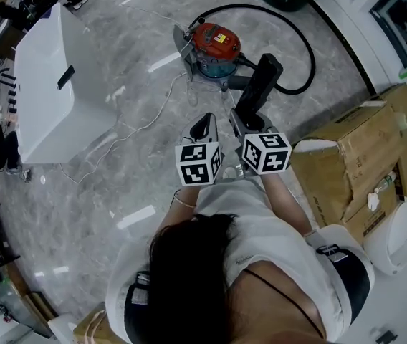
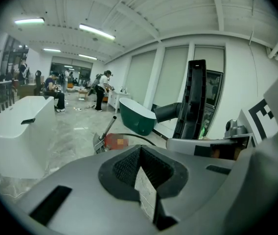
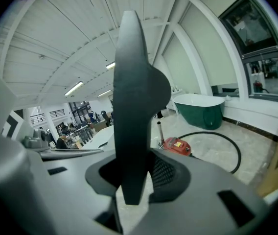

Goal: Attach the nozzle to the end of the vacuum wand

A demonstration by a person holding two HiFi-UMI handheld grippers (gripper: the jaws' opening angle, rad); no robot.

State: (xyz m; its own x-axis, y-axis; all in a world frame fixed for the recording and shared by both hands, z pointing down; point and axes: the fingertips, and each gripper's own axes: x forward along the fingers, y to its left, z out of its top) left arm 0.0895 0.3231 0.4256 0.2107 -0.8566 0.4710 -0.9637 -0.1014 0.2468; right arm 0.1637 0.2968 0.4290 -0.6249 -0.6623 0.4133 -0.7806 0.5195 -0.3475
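The black nozzle (image 1: 258, 86) is a long flat vacuum head; it stands upright between the jaws of my right gripper (image 1: 243, 117), which is shut on its lower end. In the right gripper view the nozzle (image 3: 135, 97) fills the middle, clamped in my right gripper (image 3: 133, 182). My left gripper (image 1: 203, 128) hangs beside it, shut and empty; its jaws meet in the left gripper view (image 2: 142, 173), where the nozzle (image 2: 194, 102) shows at the right. On the floor ahead sits the red vacuum cleaner (image 1: 216, 44) with its black hose (image 1: 300, 45) and its metal wand (image 3: 161, 132) sticking up.
A white bathtub (image 1: 51, 92) stands at the left, with a white cable (image 1: 146, 122) trailing over the marble floor. Cardboard boxes (image 1: 361, 156) are stacked at the right. A green bathtub (image 2: 136, 116) sits farther back, and people stand in the distance.
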